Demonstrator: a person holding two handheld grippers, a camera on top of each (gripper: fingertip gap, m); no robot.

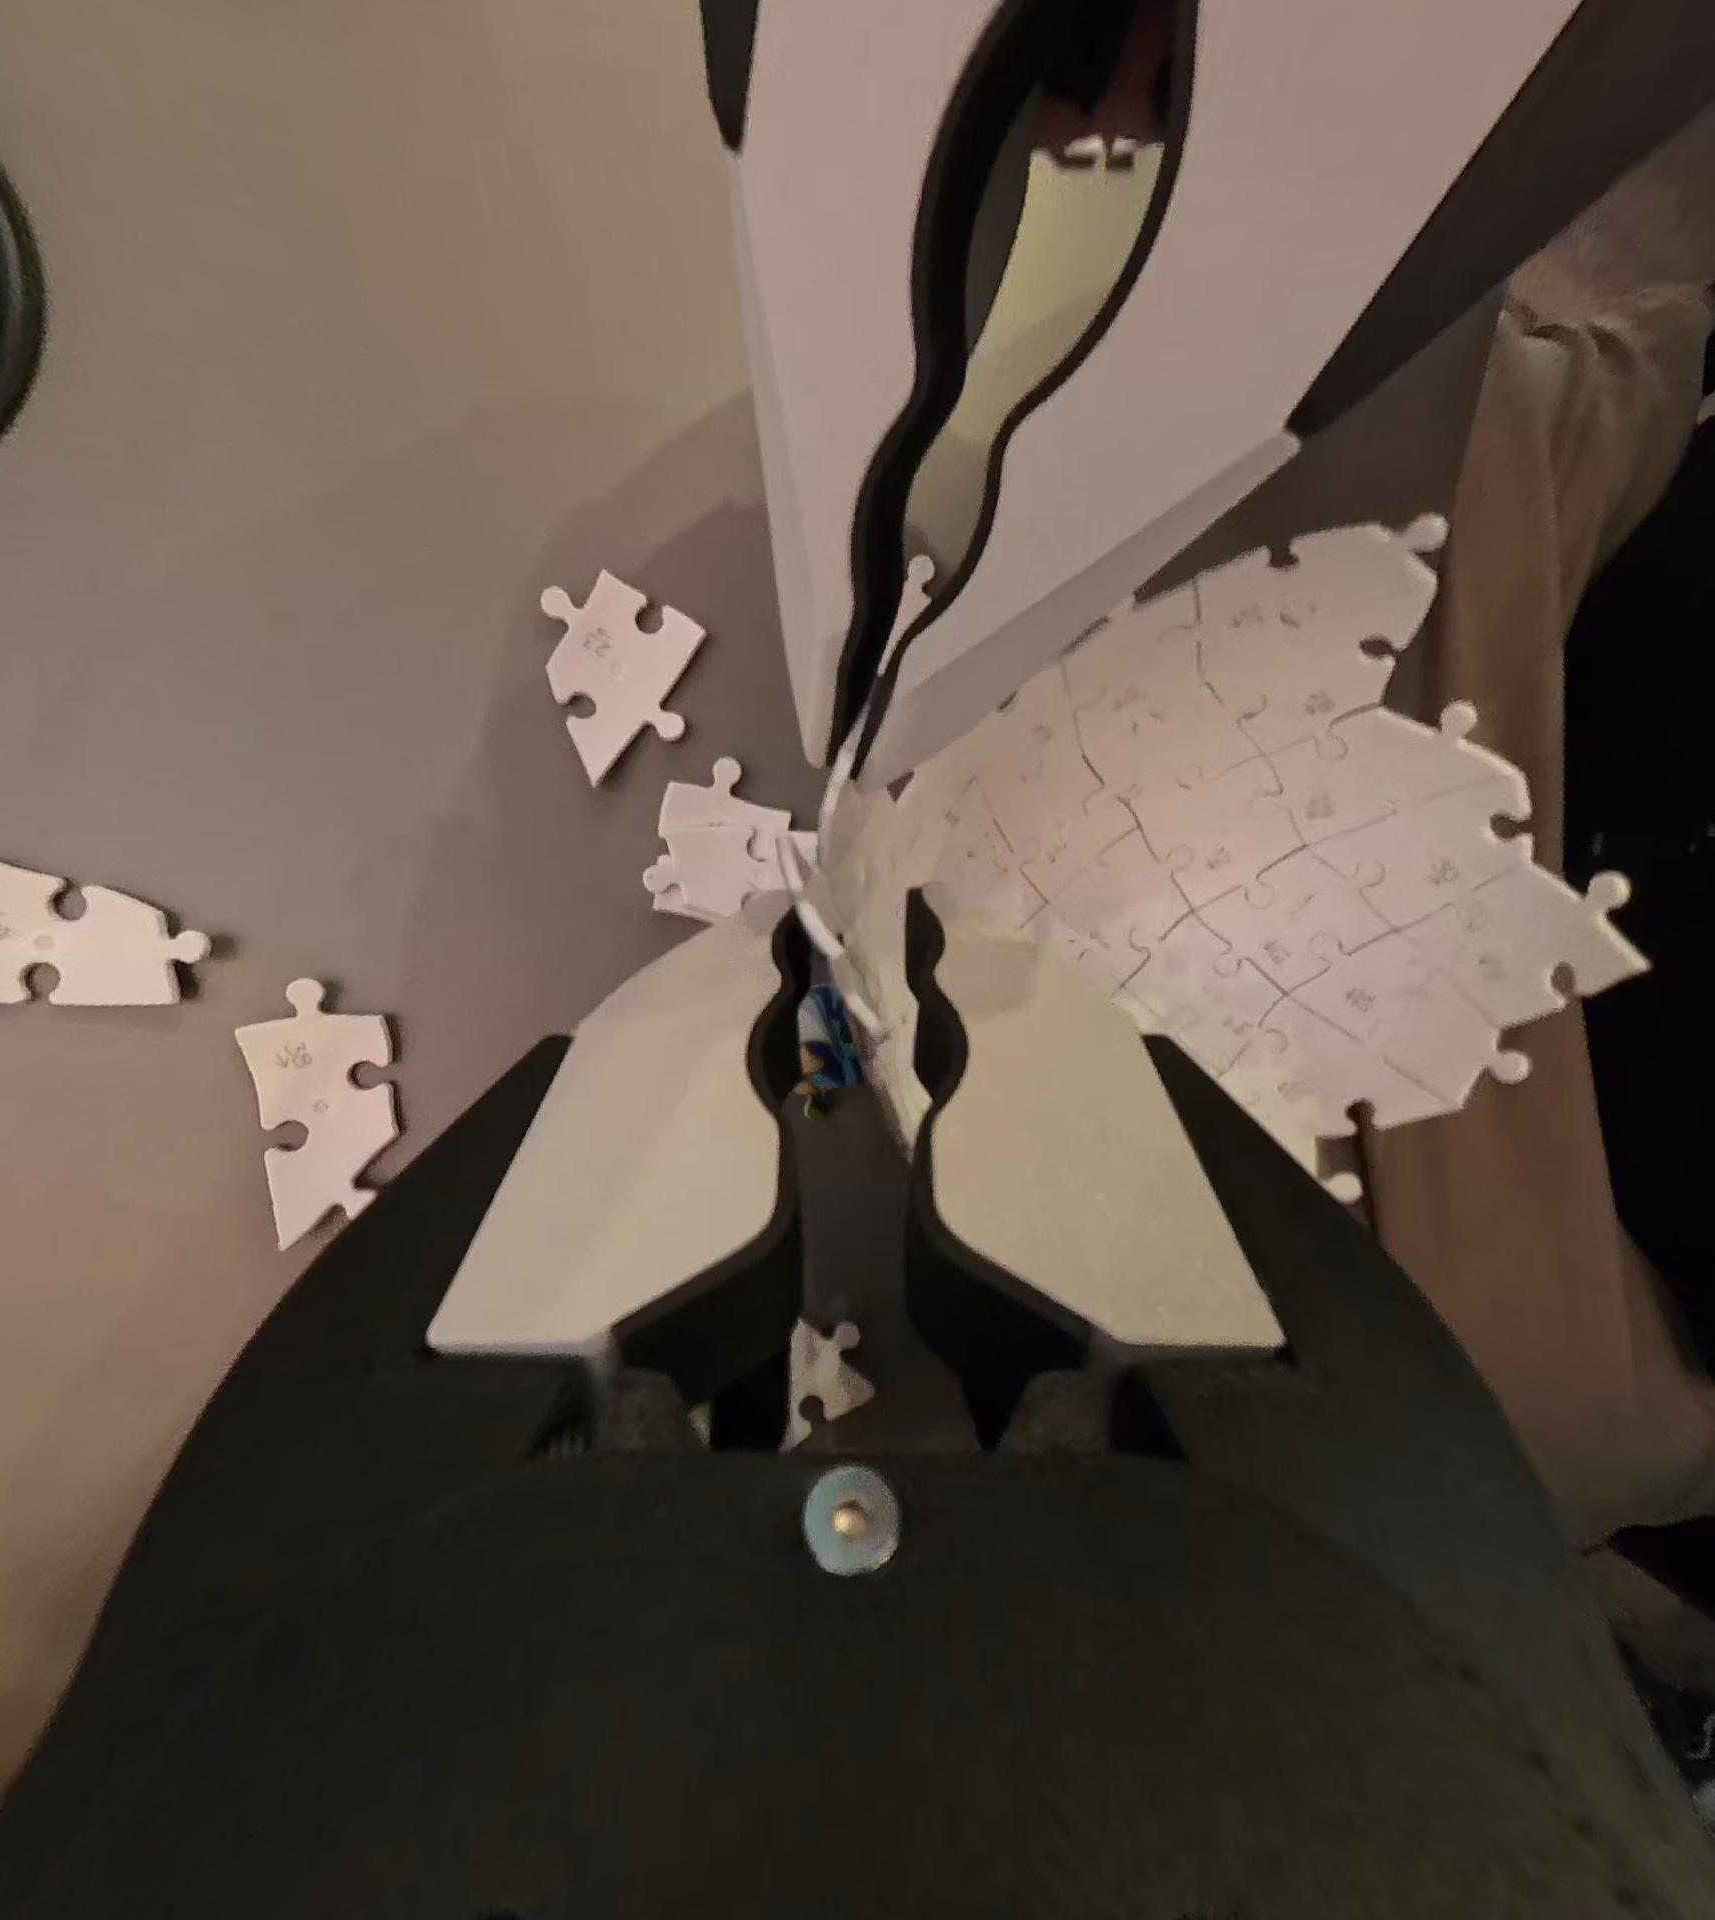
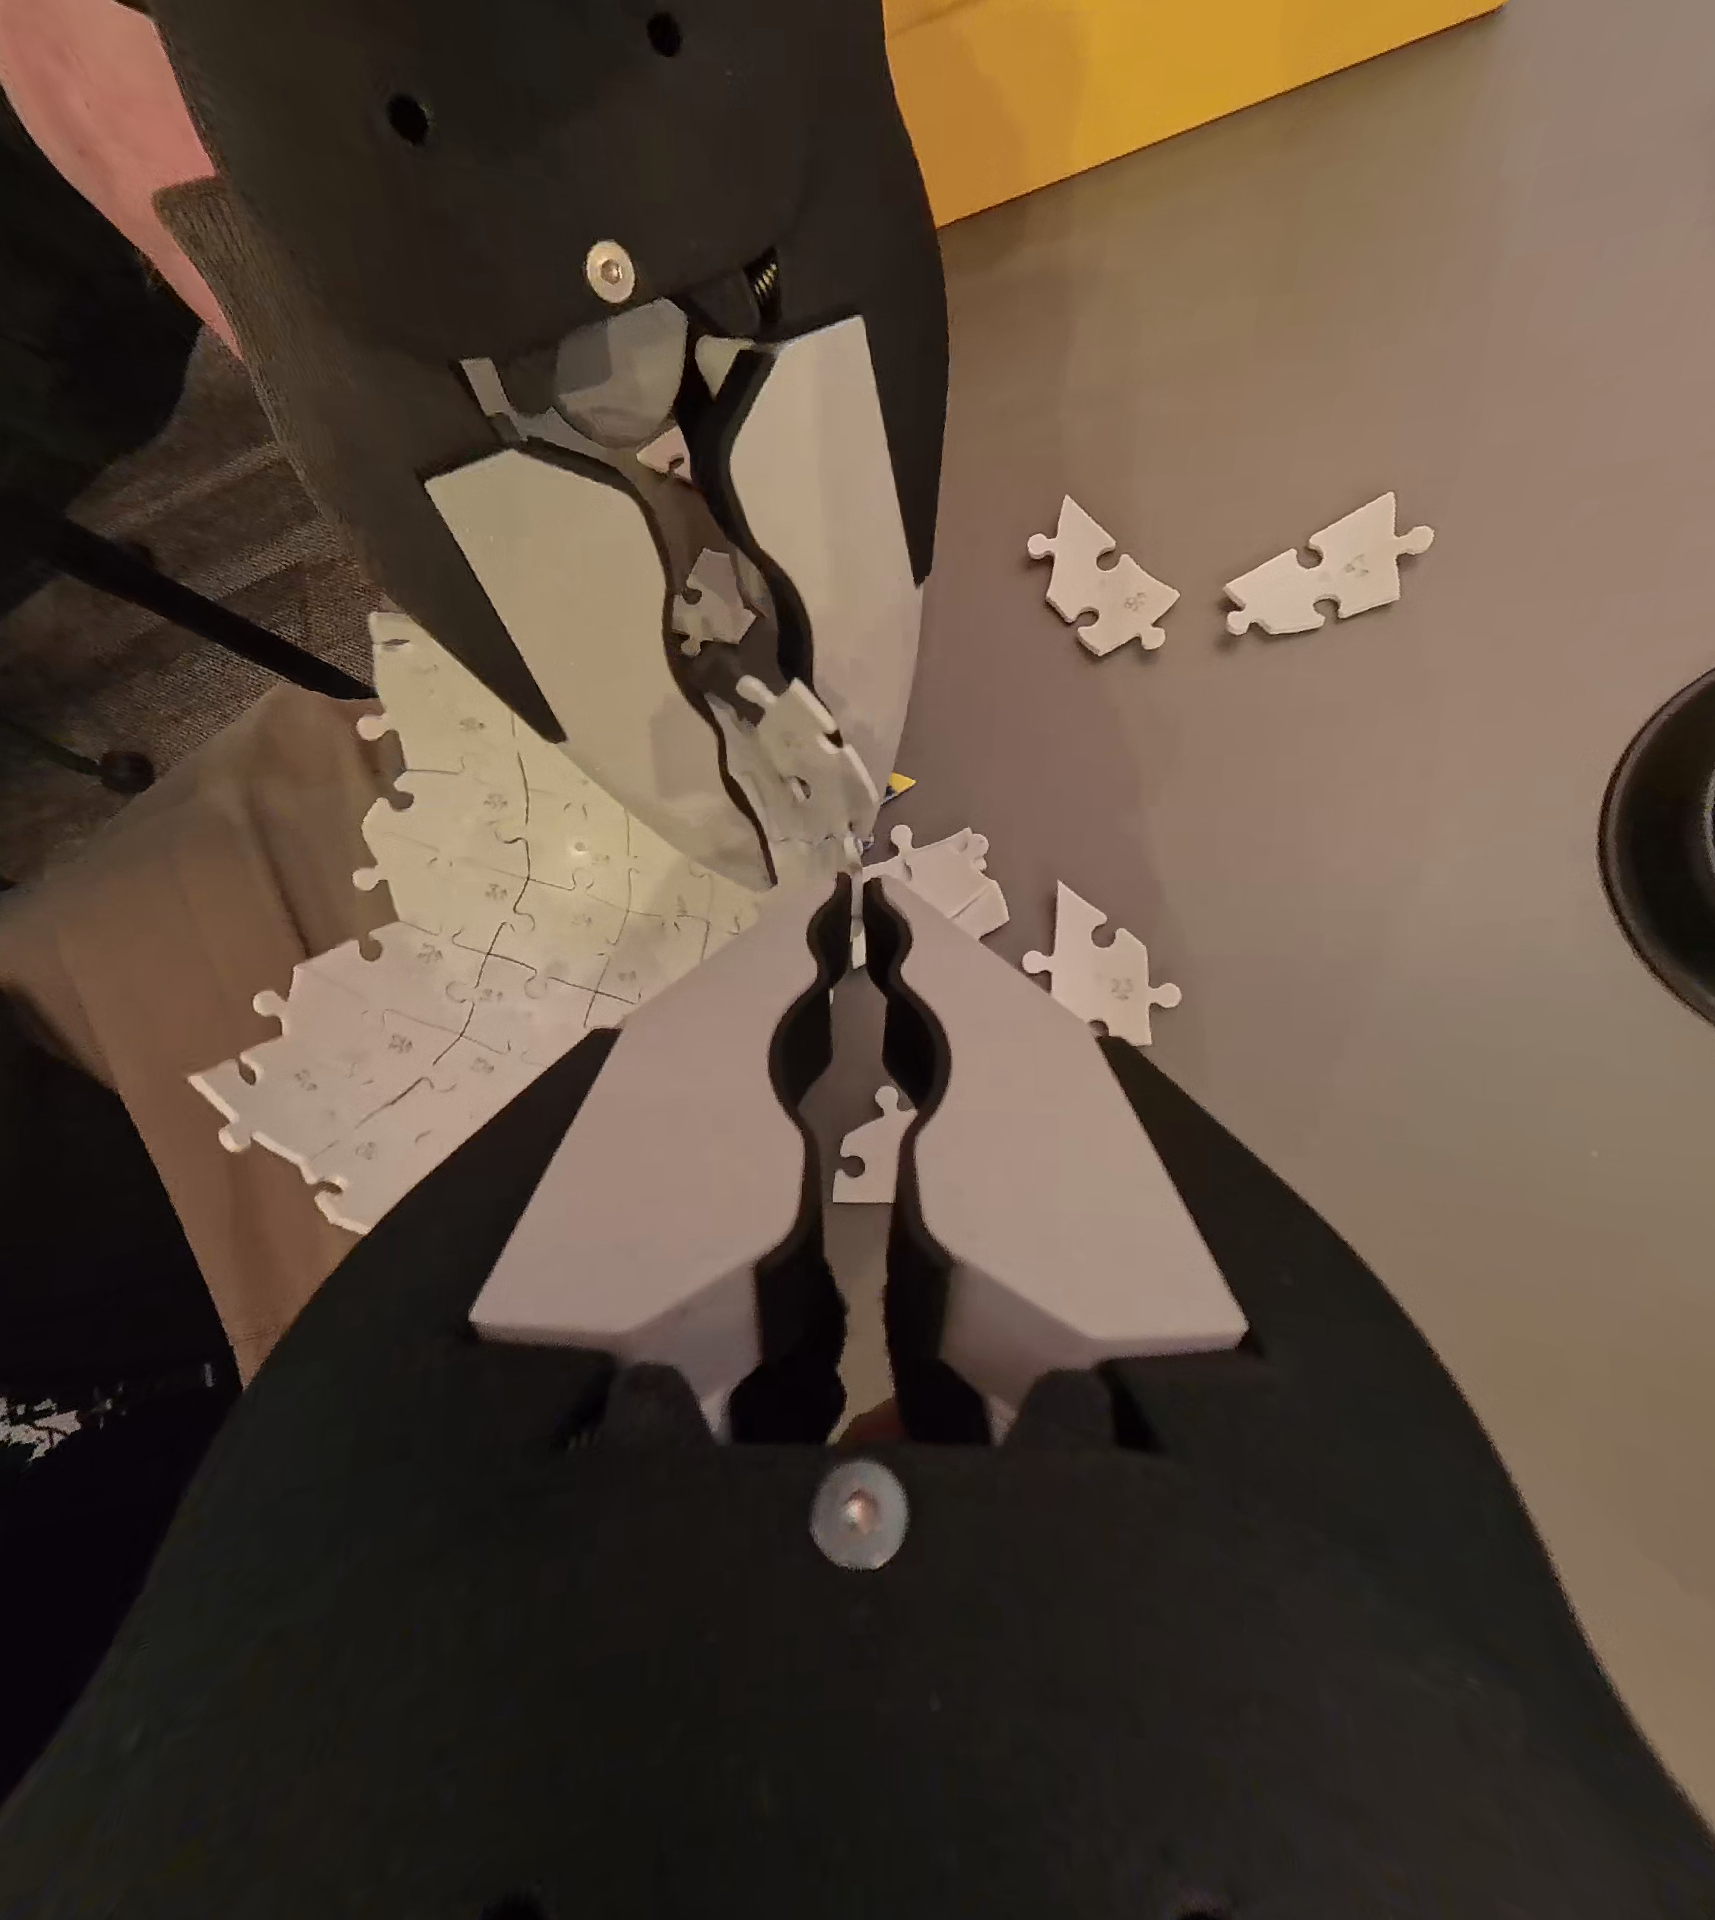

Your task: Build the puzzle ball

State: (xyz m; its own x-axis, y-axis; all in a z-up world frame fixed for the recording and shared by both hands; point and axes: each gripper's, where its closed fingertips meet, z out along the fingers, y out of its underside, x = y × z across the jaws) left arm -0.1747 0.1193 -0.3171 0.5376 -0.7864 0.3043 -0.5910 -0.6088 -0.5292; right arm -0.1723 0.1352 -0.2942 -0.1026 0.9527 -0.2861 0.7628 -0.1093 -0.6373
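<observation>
The step in hand looks like joining one more piece to the half-built ball shell [image 1: 1279, 862], a curved sheet of interlocked white pieces hanging off the bench [image 1: 313, 468] edge, over a person's lap.

The left hand-held gripper [image 1: 848, 966] is pinching the shell's near edge, fingers nearly together on it. The right hand-held gripper [image 2: 858, 909] is reaching in from the opposite side, tips almost meeting the left's, fingers closed on what seems to be a thin piece [image 2: 851, 857] held edge-on; blur is hiding the exact contact.

Both are tilting down toward the same seam, nose to nose.

Next, the tab probably needs lining up with its notch and pressing home while the left one is steadying the shell. Loose pieces [image 1: 619, 670] are lying on the bench nearby, well apart from each other.
</observation>
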